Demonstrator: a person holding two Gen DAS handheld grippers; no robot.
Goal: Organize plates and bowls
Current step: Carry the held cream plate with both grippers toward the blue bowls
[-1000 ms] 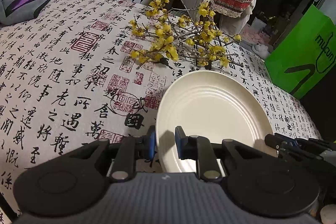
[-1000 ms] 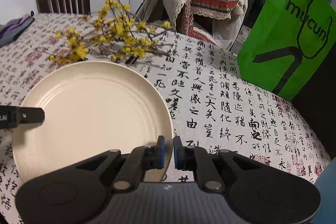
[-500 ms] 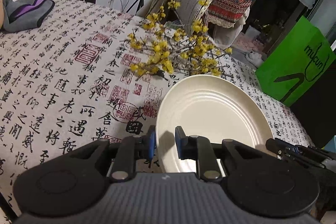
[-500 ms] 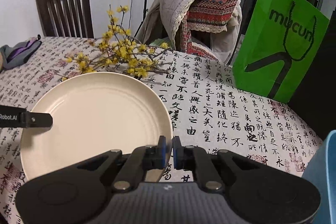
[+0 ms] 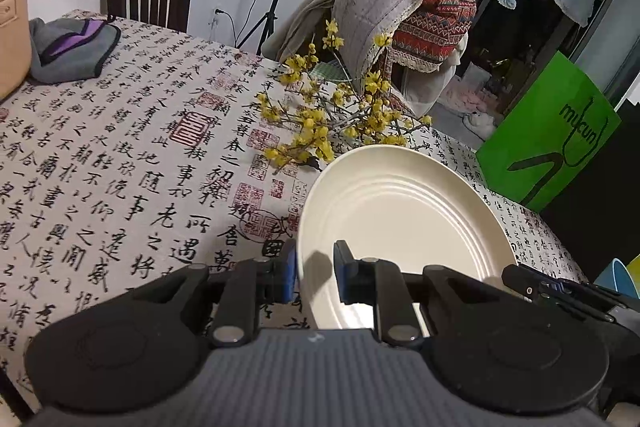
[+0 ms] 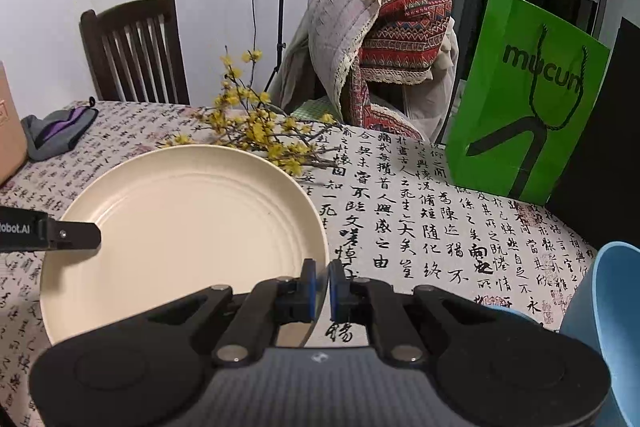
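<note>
- While both point downward over the table [image 5: 120,147], the left gripper [image 5: 315,273] and right gripper [image 6: 322,287] clamp opposite rims of the cream plate [image 6: 188,227].
- The plate faces up, slightly tilted.

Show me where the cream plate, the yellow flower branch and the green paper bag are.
cream plate [image 6: 188,227], right wrist view, on its bare centre.
yellow flower branch [image 5: 316,123], left wrist view, on the blossoms mid-branch.
green paper bag [image 6: 532,107], right wrist view, on its printed front face.
</note>
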